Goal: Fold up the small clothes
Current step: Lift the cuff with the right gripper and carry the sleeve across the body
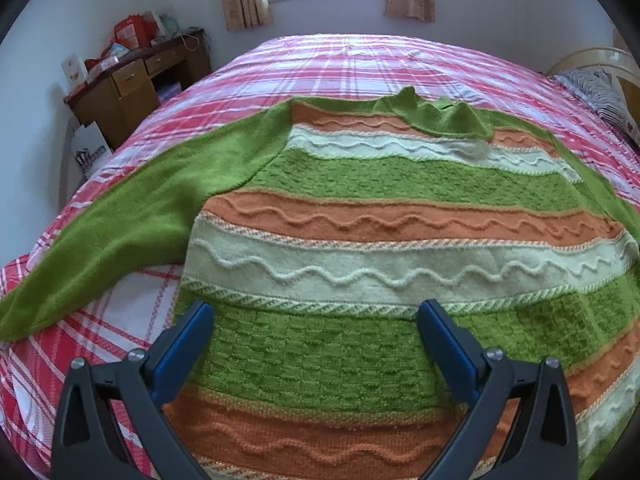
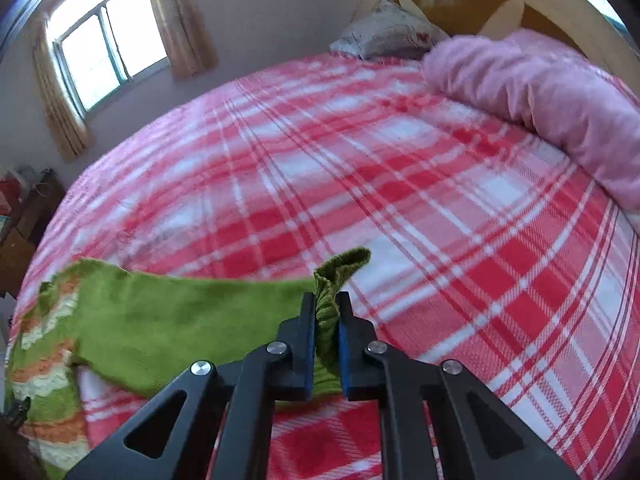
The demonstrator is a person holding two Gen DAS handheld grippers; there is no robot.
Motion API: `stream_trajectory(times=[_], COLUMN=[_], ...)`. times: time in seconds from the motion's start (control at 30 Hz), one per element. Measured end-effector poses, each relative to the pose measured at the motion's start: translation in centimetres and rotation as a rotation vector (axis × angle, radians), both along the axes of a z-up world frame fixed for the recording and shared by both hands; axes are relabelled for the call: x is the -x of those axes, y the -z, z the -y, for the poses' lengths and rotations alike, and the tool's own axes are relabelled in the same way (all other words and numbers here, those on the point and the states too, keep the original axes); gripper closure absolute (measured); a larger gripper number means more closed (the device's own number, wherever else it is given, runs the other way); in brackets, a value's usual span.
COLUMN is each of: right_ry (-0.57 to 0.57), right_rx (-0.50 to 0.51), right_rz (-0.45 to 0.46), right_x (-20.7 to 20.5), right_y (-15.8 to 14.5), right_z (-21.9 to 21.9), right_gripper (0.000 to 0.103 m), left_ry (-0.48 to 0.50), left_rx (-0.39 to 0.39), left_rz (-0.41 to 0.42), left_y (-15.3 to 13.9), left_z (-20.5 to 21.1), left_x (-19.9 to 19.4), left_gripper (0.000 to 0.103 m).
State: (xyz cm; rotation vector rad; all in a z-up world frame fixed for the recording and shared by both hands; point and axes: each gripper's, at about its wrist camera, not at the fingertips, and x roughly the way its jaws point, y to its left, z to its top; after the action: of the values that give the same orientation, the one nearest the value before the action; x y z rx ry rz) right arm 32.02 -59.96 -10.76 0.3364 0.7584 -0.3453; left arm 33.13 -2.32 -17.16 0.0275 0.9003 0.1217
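We see one green, orange and cream striped knitted sweater (image 1: pixel 360 216) on the red plaid bed (image 2: pixel 360 168), our left gripper (image 1: pixel 316 320) spread above it, our right gripper (image 2: pixel 325 320) pinching one ribbed green cuff (image 2: pixel 334 280).

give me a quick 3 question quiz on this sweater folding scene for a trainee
1. True or false: the right gripper is shut on the sweater's cuff.
2. The left gripper is: A) open above the sweater body, B) shut on the collar, C) holding the pillow.
3. Fill in: the sweater lies on a red and white plaid ____.

Key:
1. True; the ribbed green cuff is pinched between its fingers.
2. A.
3. Bedspread.
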Motion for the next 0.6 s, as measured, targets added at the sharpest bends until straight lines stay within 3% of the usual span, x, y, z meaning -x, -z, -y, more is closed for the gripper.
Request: stream_trajectory(times=[0.23, 0.33, 0.43, 0.5, 0.6], right_ry=[-0.079, -0.120, -0.153, -0.177, -0.220], right_rx=[0.045, 0.071, 0.092, 0.106, 0.128], right_rz=[0.088, 0.123, 0.154, 0.175, 0.202], right_x=[-1.5, -2.1, -2.8, -3.2, -3.9], right_y=[-6.1, -8.8, -11.0, -12.4, -14.6], right_z=[-3.7, -5.7, -7.6, -9.0, -11.4], right_gripper=[0.095, 0.096, 0.096, 0.096, 0.096], left_ry=[0.033, 0.003, -0.022, -0.040, -0.068], left_rx=[-0.011, 0.027, 0.000, -0.020, 0.008], left_rz=[0.057, 0.124, 0.177, 0.191, 0.189], left_y=[-1.5, -2.9, -3.9, -4.1, -3.8], left_z=[-0.3, -1.8, -2.8, -3.4, -5.1], left_x=[1.4, 2.4, 3.2, 3.4, 3.7], left_gripper=[0.000, 0.000, 0.000, 0.000, 0.000])
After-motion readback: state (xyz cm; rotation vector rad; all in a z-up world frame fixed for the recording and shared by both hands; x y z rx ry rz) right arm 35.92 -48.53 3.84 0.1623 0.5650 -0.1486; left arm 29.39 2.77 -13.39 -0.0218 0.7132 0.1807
